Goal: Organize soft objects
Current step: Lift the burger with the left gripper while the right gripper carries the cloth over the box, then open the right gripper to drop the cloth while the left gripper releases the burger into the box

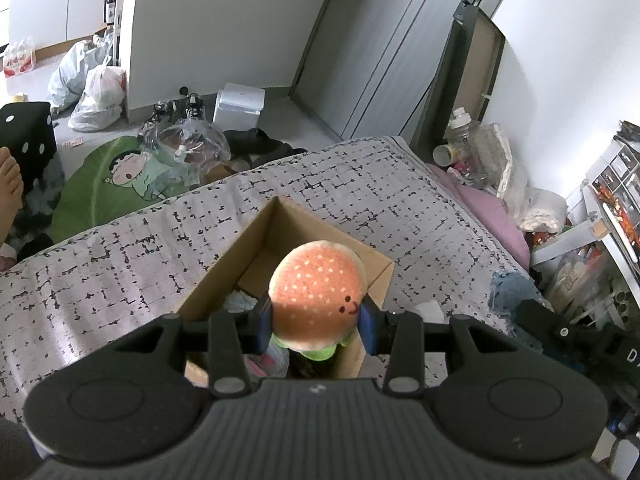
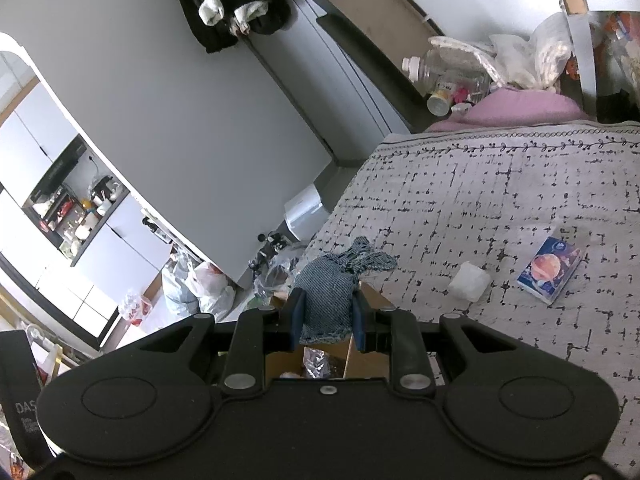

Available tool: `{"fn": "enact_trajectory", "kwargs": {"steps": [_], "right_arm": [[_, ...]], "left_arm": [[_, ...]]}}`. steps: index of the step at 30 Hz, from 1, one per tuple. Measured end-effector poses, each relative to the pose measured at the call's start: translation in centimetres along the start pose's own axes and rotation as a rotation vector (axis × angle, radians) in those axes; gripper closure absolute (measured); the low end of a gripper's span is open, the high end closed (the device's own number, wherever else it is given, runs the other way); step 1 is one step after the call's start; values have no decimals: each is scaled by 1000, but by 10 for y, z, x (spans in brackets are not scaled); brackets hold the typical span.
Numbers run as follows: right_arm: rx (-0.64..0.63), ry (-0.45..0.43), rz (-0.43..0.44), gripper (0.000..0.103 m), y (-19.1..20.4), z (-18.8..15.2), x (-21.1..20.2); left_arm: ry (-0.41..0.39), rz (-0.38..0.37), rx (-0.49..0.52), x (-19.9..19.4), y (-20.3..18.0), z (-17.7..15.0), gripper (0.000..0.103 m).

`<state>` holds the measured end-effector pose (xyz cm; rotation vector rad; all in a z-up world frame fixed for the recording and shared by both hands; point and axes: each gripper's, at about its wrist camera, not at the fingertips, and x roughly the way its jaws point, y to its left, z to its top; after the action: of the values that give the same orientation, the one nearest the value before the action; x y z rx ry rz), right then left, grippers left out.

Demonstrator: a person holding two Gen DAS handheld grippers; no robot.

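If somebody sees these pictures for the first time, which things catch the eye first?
The hamburger plush with a small face, clamped in the left gripper above the open cardboard box on the patterned bedcover. Next, the blue-grey knitted cloth pinched in the right gripper.

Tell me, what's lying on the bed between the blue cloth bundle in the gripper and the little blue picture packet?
A small white crumpled wad lies on the patterned bedspread between the blue cloth bundle and the blue picture packet, seen in the right wrist view.

"DAS" on black gripper body [image 2: 24,408]; "D" on another [image 1: 624,356].
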<state>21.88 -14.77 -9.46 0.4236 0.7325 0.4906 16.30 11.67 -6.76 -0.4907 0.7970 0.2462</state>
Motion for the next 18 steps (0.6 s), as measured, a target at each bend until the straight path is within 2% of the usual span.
{"fn": "enact_trajectory", "kwargs": {"steps": [18], "right_arm": [[0,138,-12,79,21,-15,75]], "left_arm": [[54,16,-72,47,37,27,62]]}}
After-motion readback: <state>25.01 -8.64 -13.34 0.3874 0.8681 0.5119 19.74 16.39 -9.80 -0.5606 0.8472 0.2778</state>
